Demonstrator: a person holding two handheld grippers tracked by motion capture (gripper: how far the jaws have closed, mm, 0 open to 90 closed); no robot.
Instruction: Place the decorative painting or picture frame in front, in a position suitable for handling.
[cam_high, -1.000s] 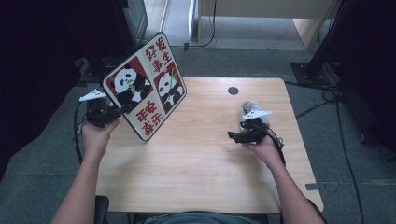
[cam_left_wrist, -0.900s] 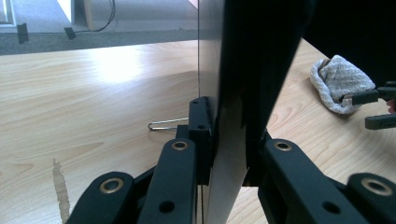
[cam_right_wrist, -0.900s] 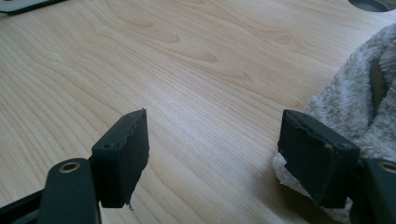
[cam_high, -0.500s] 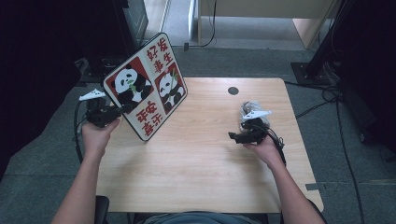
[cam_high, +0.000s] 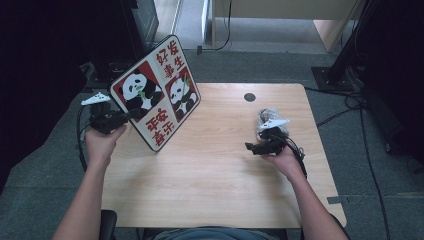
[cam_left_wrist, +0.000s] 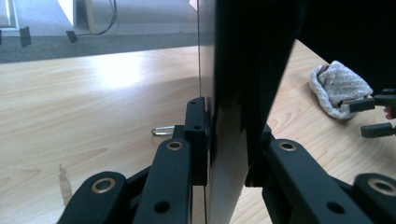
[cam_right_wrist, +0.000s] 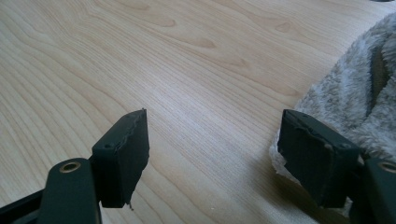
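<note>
A panel with a red-and-white panda picture (cam_high: 156, 93) stands tilted on its lower edge at the left of the wooden table (cam_high: 215, 190). My left gripper (cam_high: 131, 115) is shut on its left edge; in the left gripper view the jaws clamp the dark panel (cam_left_wrist: 243, 70) edge-on, with the gripper (cam_left_wrist: 229, 154) at the bottom. My right gripper (cam_high: 251, 147) hovers low over the table's right side, open. A crumpled grey cloth (cam_high: 270, 116) lies just behind it. In the right gripper view the gripper (cam_right_wrist: 215, 154) holds nothing, and the cloth (cam_right_wrist: 355, 93) touches its right jaw.
A small metal wire piece (cam_left_wrist: 161, 130) pokes out by the panel's foot. A round cable hole (cam_high: 249, 97) sits at the table's far edge. Cables (cam_high: 350, 100) lie on the floor at the right. Bare wood spans the middle between my hands.
</note>
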